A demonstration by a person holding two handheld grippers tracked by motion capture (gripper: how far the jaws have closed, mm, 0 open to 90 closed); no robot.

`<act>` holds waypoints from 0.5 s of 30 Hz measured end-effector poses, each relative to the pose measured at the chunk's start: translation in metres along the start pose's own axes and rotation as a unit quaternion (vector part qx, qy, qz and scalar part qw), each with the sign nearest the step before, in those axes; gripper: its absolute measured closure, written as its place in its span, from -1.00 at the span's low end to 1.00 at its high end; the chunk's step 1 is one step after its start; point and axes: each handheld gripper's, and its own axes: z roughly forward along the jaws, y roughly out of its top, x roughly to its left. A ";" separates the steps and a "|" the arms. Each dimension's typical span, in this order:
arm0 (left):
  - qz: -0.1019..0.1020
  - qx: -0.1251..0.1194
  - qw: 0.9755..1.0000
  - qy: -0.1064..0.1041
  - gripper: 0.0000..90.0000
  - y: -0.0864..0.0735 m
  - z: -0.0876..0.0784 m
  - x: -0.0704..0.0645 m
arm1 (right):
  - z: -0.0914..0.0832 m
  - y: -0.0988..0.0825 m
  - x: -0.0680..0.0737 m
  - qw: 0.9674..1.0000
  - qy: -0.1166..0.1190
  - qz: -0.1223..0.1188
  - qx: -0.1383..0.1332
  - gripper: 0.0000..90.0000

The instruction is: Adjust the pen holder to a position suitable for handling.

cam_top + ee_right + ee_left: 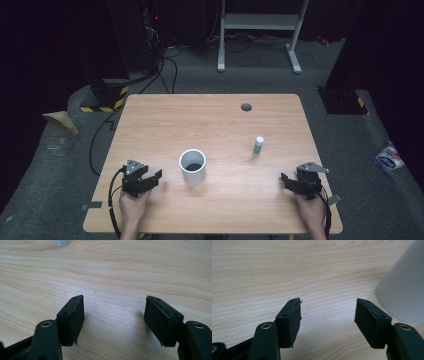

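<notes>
A white cup (192,166) with a dark inside stands upright near the middle of the wooden table (210,125). A small white bottle (258,145) with a green label stands to its right. My left gripper (155,177) rests near the table's front left, a short way left of the cup, open with nothing between its jaws. In the left gripper view the gripper (328,312) points at bare wood and the cup's white wall (404,287) stands at the right. My right gripper (285,179) rests at the front right, open and empty; its own view (113,315) has the bottle's base (61,242) at the top edge.
A round cable hole (246,107) sits near the table's far edge. Beyond the table stand a white metal frame (260,30), cables on the grey floor, and a plastic packet (389,157) on the floor at the right.
</notes>
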 end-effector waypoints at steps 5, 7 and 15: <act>0.003 -0.009 1.000 -0.017 -0.16 0.004 -0.007 -0.006 | 0.000 0.000 0.000 1.000 0.001 -0.001 0.000 -0.28; 0.004 -0.012 1.000 -0.023 -0.16 0.006 -0.009 -0.010 | 0.000 0.000 0.000 1.000 0.001 -0.001 0.000 -0.28; 0.013 -0.033 0.998 -0.050 -0.10 0.020 -0.019 -0.023 | 0.000 0.000 0.000 1.000 0.001 0.000 0.001 -0.29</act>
